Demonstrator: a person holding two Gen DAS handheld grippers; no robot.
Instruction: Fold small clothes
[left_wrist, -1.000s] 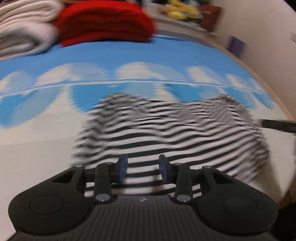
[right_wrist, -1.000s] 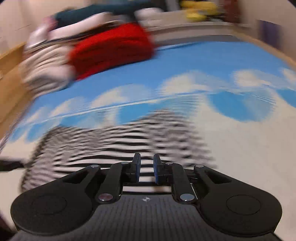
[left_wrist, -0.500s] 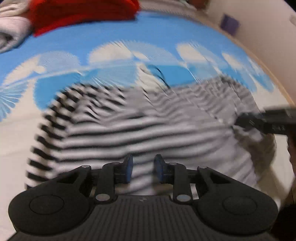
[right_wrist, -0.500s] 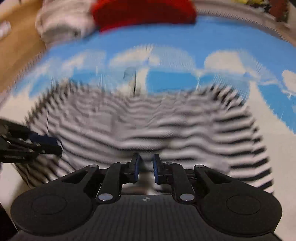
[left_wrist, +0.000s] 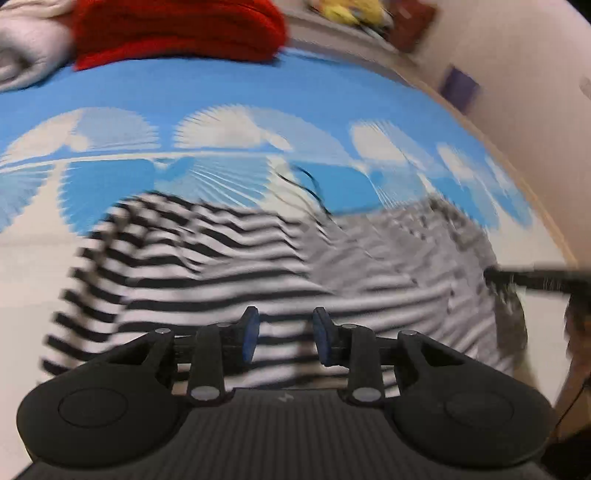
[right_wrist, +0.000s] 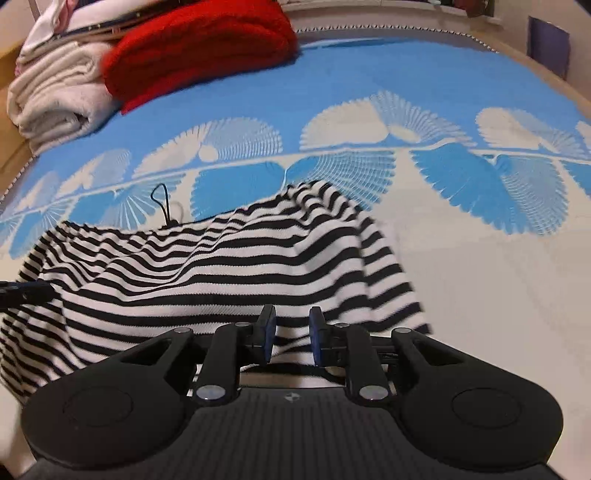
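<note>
The 2 grippers, left gripper (left_wrist: 284, 339) and right gripper (right_wrist: 291, 338), have just been opening, released above the striped garment (right_wrist: 221, 273), which lies spread on the blue-and-white blanket (right_wrist: 332, 96) for folding.

Shirt (right_wrist: 207, 280) spread rumpled on bedspread (right_wrist: 369, 85), near edge. Folded sweater (right_wrist: 199, 48) on far side, behind shirt, left of centre; folded towels (right_wrist: 55, 99) touching its left. Thin cord loop (right_wrist: 160, 203) on bedspread just behind shirt's far edge. Left gripper (left_wrist: 284, 338) over shirt's left part, right gripper (right_wrist: 290, 334) over right part, both above near hem.
</note>
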